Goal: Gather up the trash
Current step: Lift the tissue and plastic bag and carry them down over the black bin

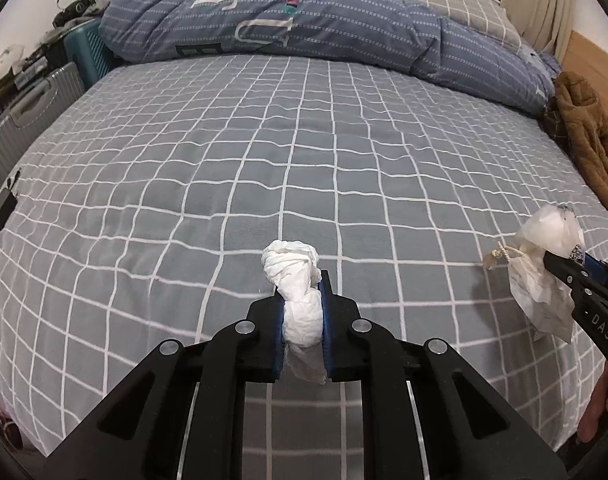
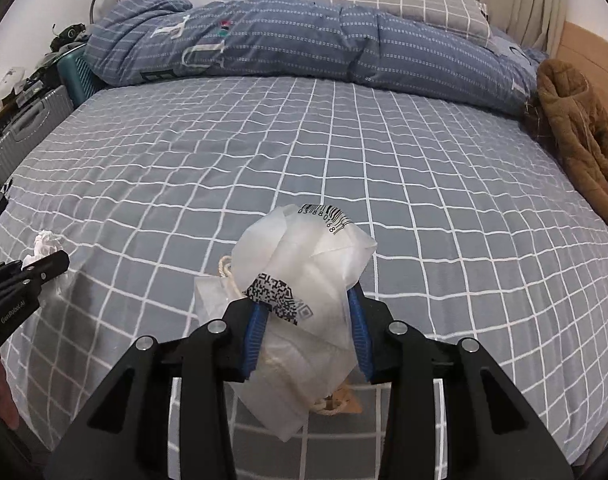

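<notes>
1. Gripping a crumpled white tissue wad (image 1: 300,304), the left tool (image 1: 302,320) hangs above the grey checked bed sheet (image 1: 264,152).
2. The right tool (image 2: 307,332) is clamped on a translucent white plastic bag with barcode labels (image 2: 304,264), also over the bed.

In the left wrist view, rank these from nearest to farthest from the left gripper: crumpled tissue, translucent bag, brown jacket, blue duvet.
1. Crumpled tissue, clamped in the left gripper.
2. Translucent bag, right, in the right gripper.
3. Brown jacket, far right edge.
4. Blue duvet, across the bed's far end.

Left tongs (image 1: 302,316) and right tongs (image 2: 307,328) each seem clamped, held level.
</notes>
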### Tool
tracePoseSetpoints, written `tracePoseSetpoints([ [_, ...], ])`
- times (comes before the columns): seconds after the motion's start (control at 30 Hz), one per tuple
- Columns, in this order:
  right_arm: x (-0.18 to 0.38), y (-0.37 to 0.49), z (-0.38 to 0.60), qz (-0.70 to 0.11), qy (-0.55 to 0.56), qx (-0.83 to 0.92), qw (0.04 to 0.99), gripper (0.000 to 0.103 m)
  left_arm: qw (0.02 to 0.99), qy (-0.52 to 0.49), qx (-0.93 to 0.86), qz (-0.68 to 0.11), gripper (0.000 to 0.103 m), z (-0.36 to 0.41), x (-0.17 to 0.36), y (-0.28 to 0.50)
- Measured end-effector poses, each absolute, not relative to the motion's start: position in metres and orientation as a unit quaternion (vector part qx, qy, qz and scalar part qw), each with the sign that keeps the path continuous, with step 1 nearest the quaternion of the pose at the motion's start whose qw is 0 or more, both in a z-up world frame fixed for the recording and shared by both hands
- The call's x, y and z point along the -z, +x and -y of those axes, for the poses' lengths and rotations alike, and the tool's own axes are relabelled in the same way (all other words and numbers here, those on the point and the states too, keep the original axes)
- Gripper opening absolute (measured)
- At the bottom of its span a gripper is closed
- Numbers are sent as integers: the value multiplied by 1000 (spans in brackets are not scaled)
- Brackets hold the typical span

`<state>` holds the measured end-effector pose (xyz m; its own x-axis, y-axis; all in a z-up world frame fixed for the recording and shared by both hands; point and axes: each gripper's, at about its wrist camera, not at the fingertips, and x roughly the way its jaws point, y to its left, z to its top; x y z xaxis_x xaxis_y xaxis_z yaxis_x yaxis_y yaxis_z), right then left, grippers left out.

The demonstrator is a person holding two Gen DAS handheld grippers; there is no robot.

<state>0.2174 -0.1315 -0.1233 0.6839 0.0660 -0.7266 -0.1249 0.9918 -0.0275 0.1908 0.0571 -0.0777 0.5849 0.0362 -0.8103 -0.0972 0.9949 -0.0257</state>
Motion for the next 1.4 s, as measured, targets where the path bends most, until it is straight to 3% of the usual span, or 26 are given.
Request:
tracePoseSetpoints([
  [0.93,69,108,127,-366,-19,-78,927,36,902,-56,5,-427,13,-44,25,88],
  [1.4,71,46,130,-367,-3,-83,927,36,904,-50,16,-424,13,-35,19,33],
])
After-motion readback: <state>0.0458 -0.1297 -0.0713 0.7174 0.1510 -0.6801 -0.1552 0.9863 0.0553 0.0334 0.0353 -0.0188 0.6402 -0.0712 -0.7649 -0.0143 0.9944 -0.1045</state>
